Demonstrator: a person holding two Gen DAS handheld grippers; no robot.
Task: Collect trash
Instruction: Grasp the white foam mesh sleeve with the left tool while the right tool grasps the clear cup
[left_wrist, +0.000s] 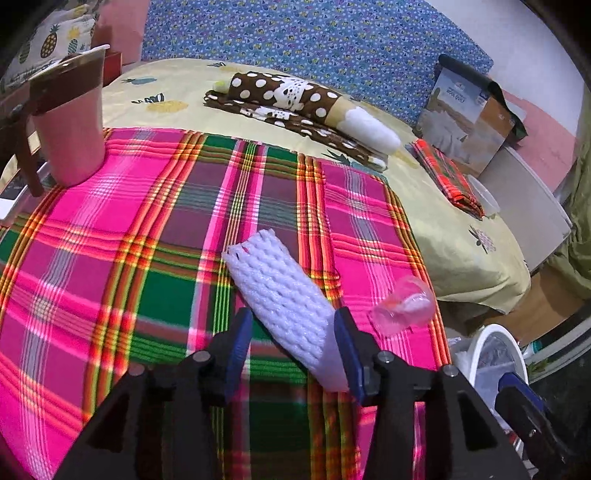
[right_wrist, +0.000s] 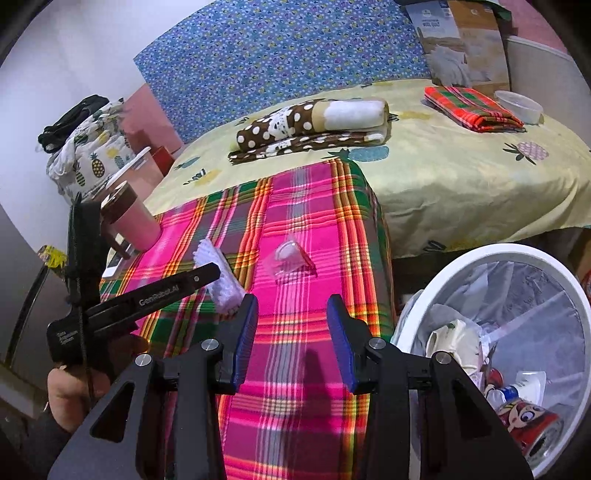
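A white foam net sleeve (left_wrist: 280, 295) lies on the pink plaid cloth (left_wrist: 122, 258). My left gripper (left_wrist: 293, 332) is open with its near end between the blue pads, which stand apart from it. A clear plastic cup (left_wrist: 404, 304) lies on its side to the right. In the right wrist view the sleeve (right_wrist: 221, 277) sits under the left gripper's arm (right_wrist: 147, 299), and the cup (right_wrist: 290, 258) lies ahead of my open, empty right gripper (right_wrist: 291, 325). A white trash bin (right_wrist: 517, 258) with a clear liner and several pieces of trash stands low right.
A pink tumbler with a brown lid (left_wrist: 70, 122) stands at the cloth's far left. Behind are a yellow pineapple sheet (left_wrist: 443, 229), a rolled polka-dot blanket (left_wrist: 295, 99), a folded plaid cloth (left_wrist: 447, 177), a quilt box (left_wrist: 469, 118) and a plastic tub (right_wrist: 519, 105).
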